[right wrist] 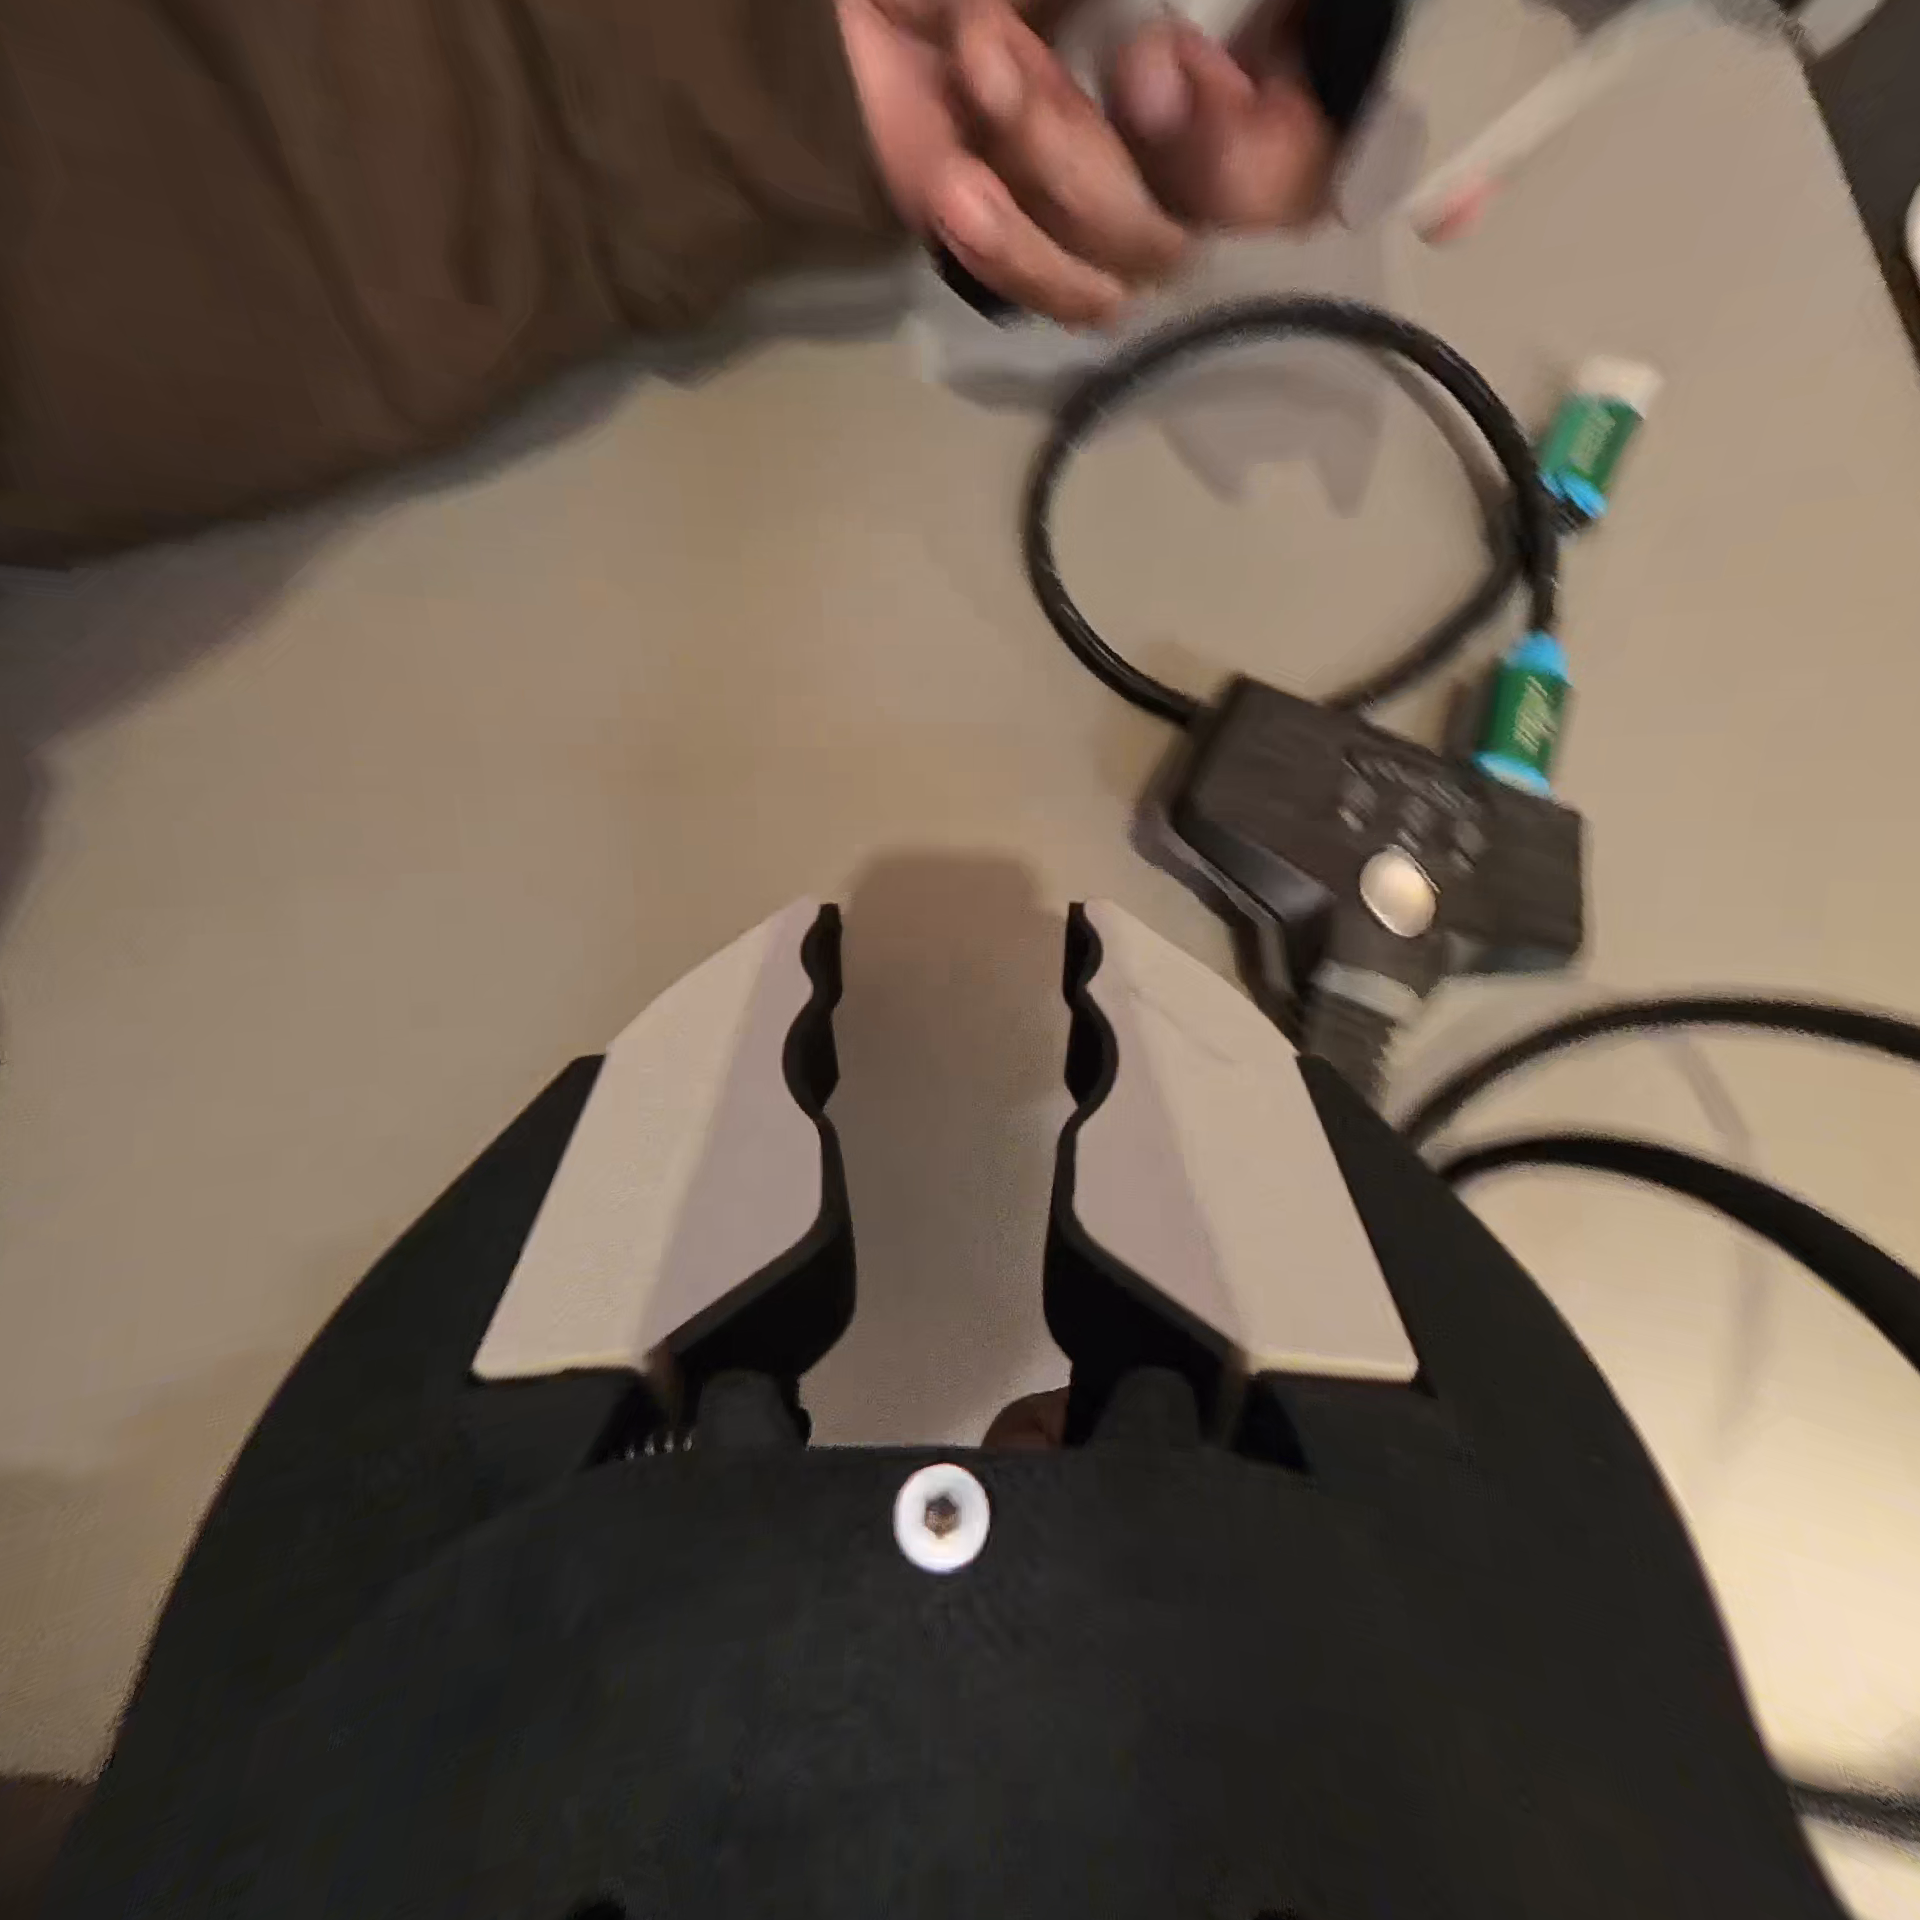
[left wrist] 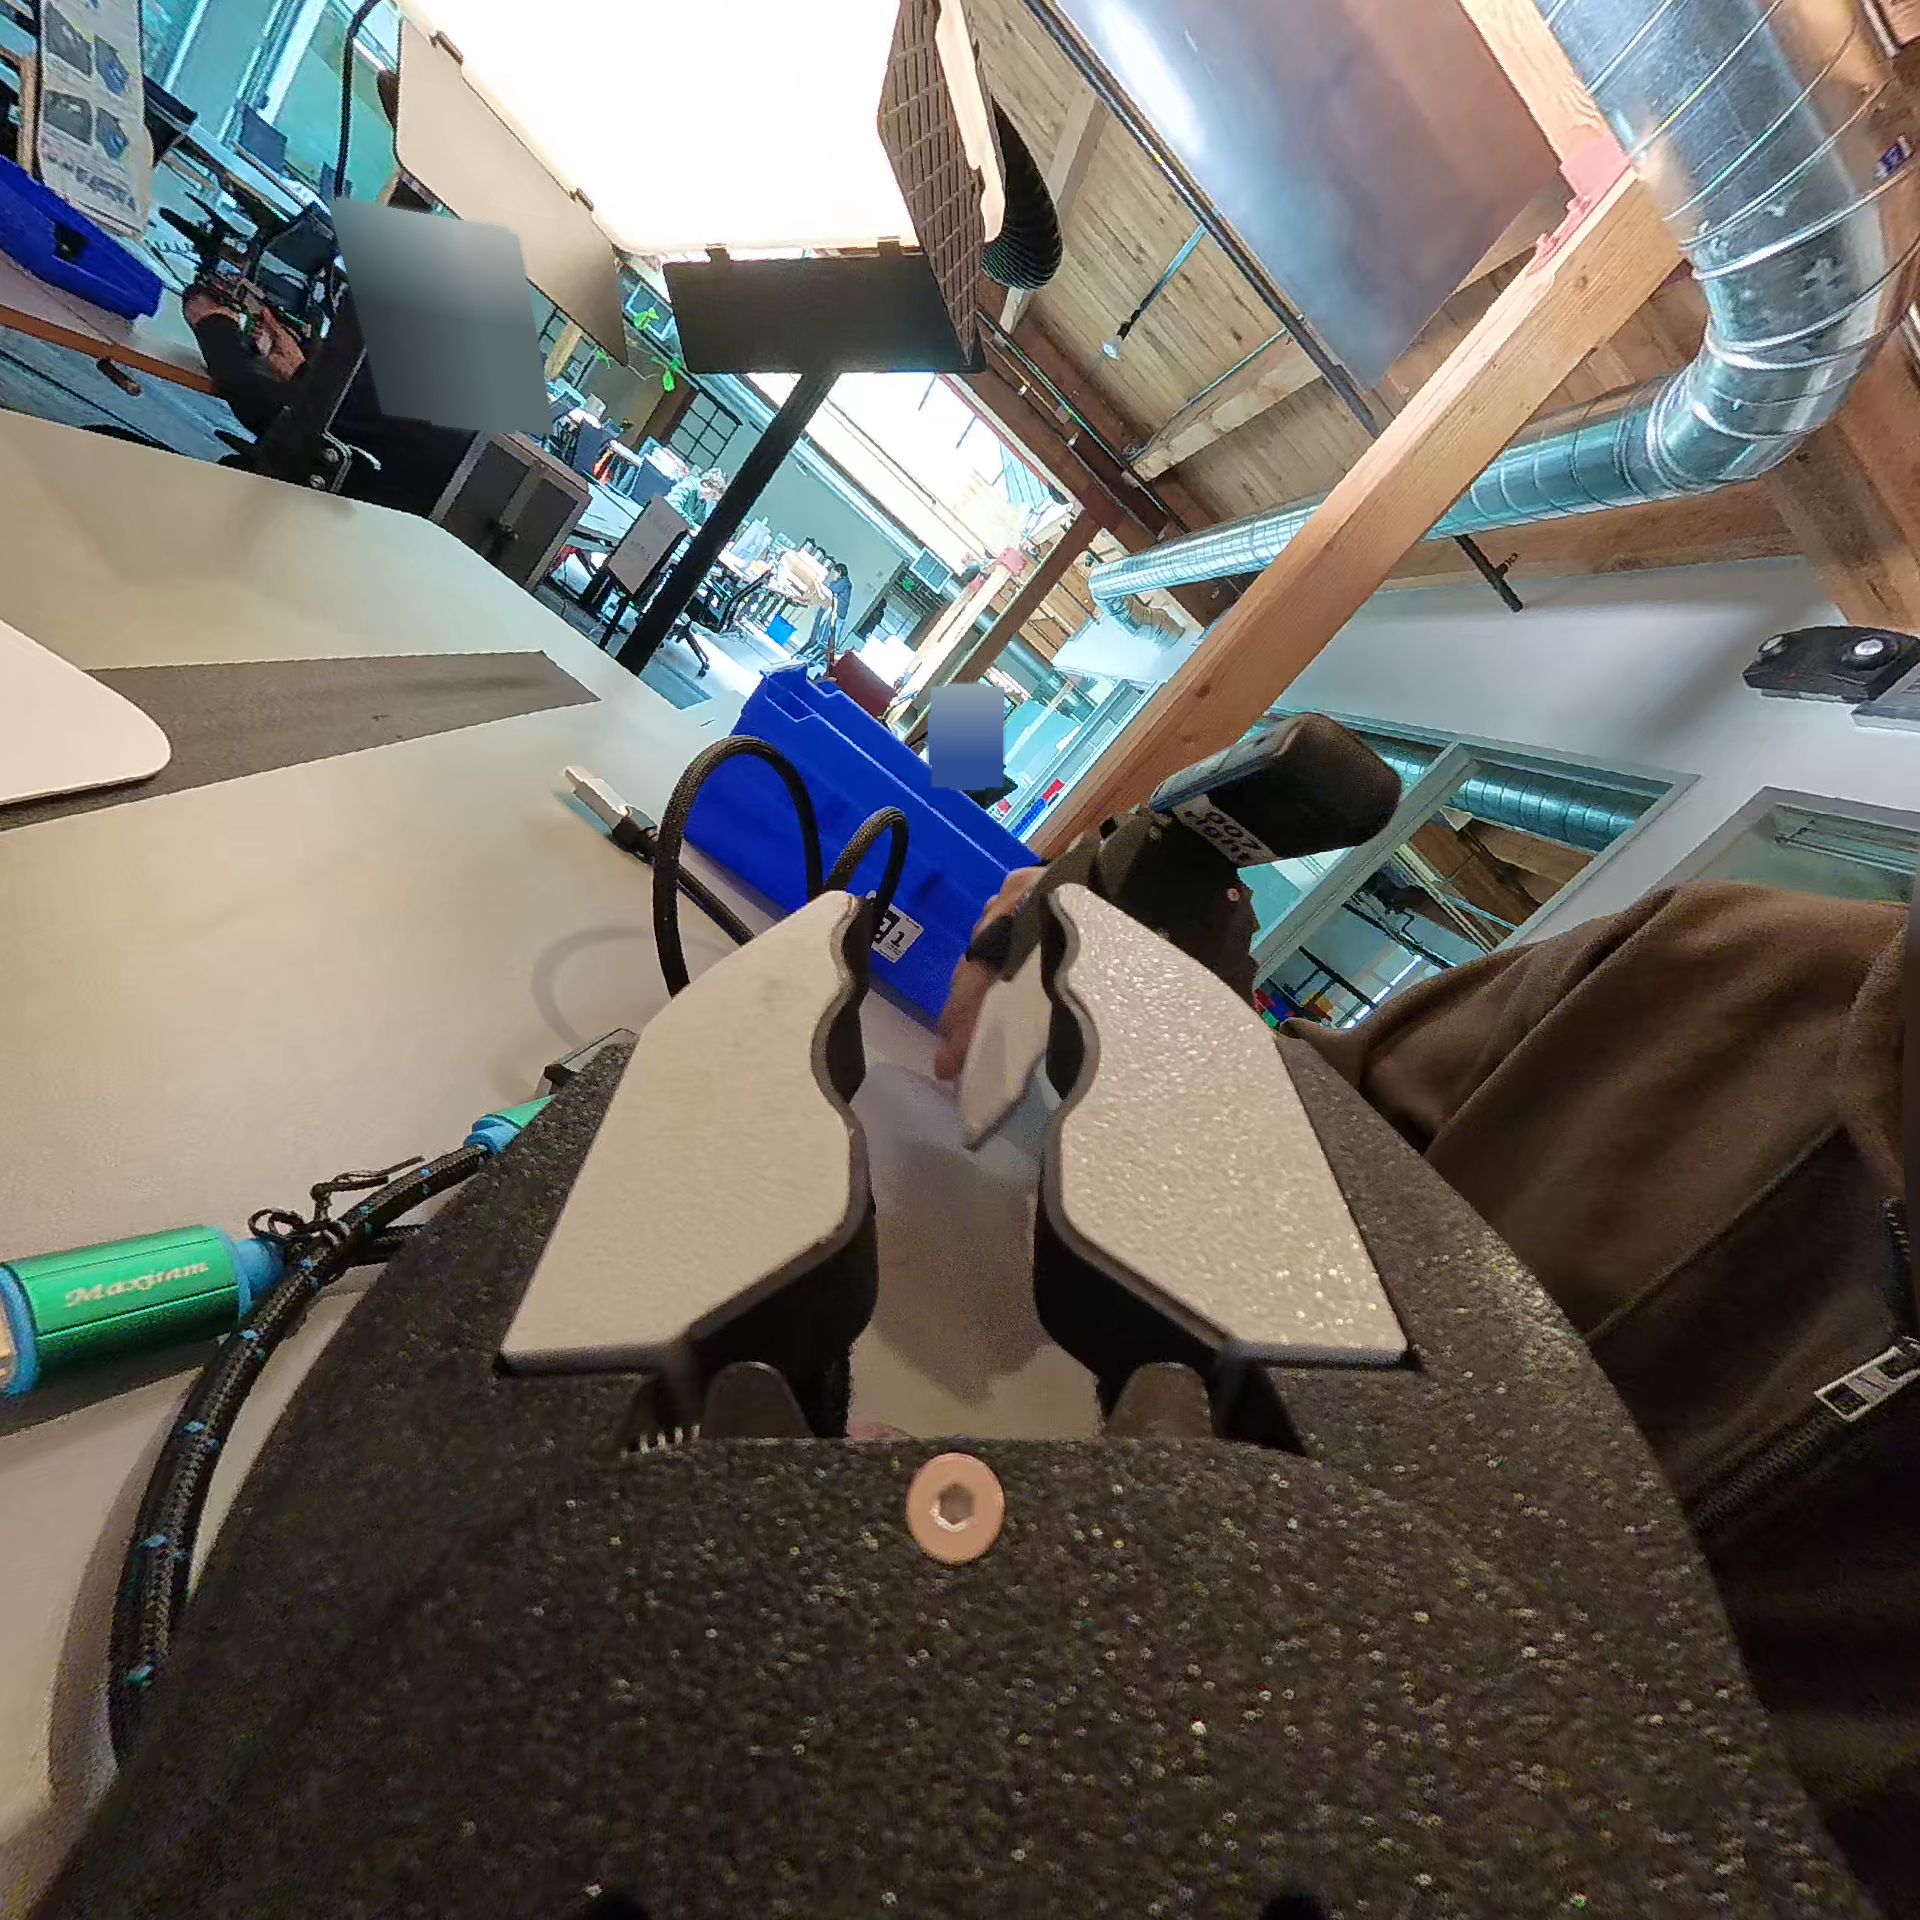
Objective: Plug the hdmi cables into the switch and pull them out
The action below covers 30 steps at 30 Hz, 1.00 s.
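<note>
While the left tongs (left wrist: 951, 914) lie low over the pale counter (left wrist: 312, 935), their two grey fingers (left wrist: 727, 1091) stand apart with nothing pressed between them; only the counter and a light patch of it show in the gap. Just beyond the tips a black braided cable (left wrist: 717, 831) rises in two loops, one end carrying a small silvery plug (left wrist: 597, 795) that rests on the counter to the far left of the loops. Behind the cable stands a blue bin (left wrist: 862, 831) with a small white label on its near wall. To the near left of these tongs, beside their black body, lies a green connector (left wrist: 125, 1309) with light blue collars, joined to a black cord flecked with blue. A bare hand (left wrist: 971, 997) shows at the right fingertip, and a brown sleeve (left wrist: 1610, 1143) fills the right side. The right tongs (right wrist: 951, 909) hang above the counter (right wrist: 520, 779), fingers (right wrist: 707, 1122) parted and bare, their shadow lying on the surface just ahead. To the right of their tips, near but not touching, sits a black block (right wrist: 1382, 821) with a round silver button, a black cable (right wrist: 1049, 520) curling from it in a ring toward the far side. Two green connectors (right wrist: 1522, 727) with blue ends lie at the right of that ring, one near the block, the other farther off. A blurred hand (right wrist: 1070, 166) holds something pale at the far edge; what it is I cannot tell.
</note>
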Tool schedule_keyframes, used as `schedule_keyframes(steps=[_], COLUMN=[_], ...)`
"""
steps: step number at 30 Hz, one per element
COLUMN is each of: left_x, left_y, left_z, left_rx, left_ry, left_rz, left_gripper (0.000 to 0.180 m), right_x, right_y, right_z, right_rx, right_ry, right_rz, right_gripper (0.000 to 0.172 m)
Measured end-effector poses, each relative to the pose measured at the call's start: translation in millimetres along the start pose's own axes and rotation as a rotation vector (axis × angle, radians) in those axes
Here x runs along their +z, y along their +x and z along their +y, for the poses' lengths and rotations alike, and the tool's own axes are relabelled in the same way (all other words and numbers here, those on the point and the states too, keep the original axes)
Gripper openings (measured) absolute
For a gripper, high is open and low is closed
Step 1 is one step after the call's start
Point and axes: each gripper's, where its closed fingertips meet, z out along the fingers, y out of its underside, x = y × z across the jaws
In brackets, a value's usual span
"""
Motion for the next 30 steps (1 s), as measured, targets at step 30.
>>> schedule_keyframes(steps=[30], left_x=[-71.3], left_y=[89.3], left_z=[46.9], left_rx=[0.463], left_ry=[0.336], left_rz=[-0.383], left_gripper=[0.028], right_x=[69.0], right_y=[-38.5], right_z=[-50.3], right_rx=[0.252], right_ry=[0.272], right_rz=[-0.38], right_gripper=[0.037])
